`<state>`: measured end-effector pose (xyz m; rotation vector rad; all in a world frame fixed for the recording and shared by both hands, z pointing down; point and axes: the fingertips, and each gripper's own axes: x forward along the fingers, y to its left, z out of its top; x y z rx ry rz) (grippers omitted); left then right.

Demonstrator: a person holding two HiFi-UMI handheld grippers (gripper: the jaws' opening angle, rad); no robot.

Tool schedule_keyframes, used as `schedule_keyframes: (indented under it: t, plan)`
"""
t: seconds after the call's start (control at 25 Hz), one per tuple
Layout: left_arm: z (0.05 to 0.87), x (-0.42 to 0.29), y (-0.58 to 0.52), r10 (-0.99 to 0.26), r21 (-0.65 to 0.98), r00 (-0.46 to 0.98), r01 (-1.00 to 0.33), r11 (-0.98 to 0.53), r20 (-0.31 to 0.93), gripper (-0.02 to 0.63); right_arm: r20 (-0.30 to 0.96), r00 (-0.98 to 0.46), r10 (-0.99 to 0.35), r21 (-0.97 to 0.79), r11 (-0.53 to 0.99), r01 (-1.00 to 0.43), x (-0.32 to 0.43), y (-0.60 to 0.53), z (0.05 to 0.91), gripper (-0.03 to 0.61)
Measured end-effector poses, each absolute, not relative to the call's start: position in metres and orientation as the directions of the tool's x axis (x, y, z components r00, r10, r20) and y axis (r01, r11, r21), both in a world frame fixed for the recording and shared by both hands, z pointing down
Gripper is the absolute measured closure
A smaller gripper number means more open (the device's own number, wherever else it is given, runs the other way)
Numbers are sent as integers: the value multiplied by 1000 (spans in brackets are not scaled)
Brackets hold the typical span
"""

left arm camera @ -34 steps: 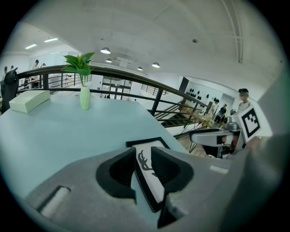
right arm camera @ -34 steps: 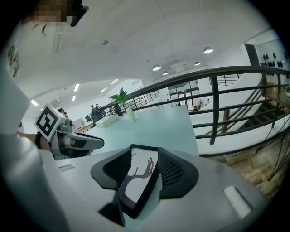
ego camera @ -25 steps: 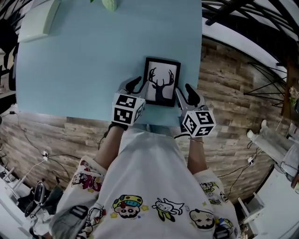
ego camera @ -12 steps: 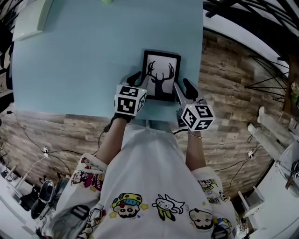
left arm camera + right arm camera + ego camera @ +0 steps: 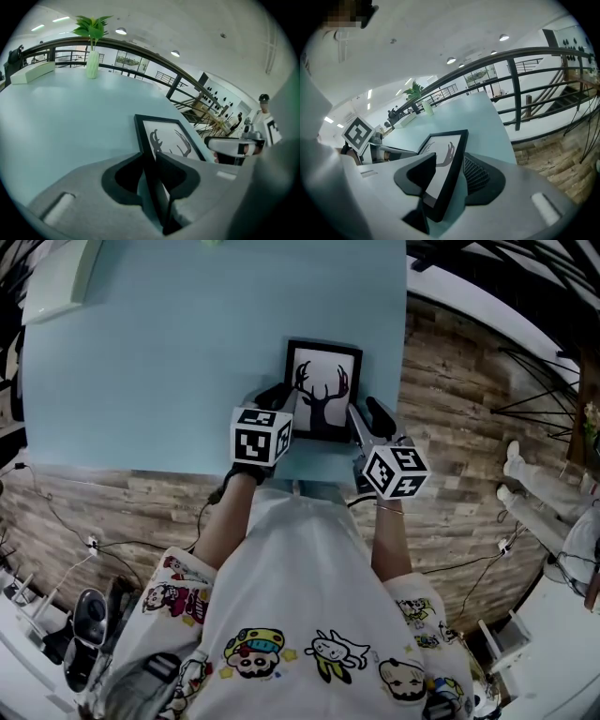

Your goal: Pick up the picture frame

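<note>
The picture frame (image 5: 323, 390), black-bordered with a deer-antler silhouette, is seen over the light-blue table (image 5: 141, 362), near the front edge and toward the right side. Whether it rests on the table or is held just above it cannot be told.

The left gripper (image 5: 281, 399) is set on the frame's left border and the right gripper (image 5: 366, 416) on its right border, both at the near half of the frame. The marker cubes sit just in front of the person's shirt (image 5: 309, 615).

In the left gripper view, the picture frame (image 5: 168, 136) is seen running up between the jaws of the left gripper (image 5: 150, 164). The black left border is pinched between the two dark pads (image 5: 124, 173), with no gap visible. The gripper is clamped on the frame.

In the right gripper view, the picture frame (image 5: 443, 159) is seen edge-on between the jaws of the right gripper (image 5: 450, 173). One smooth pad lies against the glass face and the ribbed pad (image 5: 476, 176) against the outer side. The jaws are closed on the right border, and the near corner hangs below the pads.

A vase with a green plant (image 5: 93, 47) stands at the table's far end, well apart from the frame. Wooden flooring (image 5: 450, 427) lies to the table's right.
</note>
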<state>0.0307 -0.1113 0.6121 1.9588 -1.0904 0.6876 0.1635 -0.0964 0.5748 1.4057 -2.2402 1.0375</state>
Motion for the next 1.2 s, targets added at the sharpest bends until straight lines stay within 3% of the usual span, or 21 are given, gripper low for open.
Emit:
schedule_keyframes:
  t: [0.76,1.2]
  plan:
    - [612,29,-112,-458,454,518,-855,-252,722,537,604,-567,-560,-566,199,-800,159,-97,595,370]
    - [613,29,-111,-442,483,538,-842,-241,718,538,477,-772,-421,-836,53,-546,156,-99,594,316]
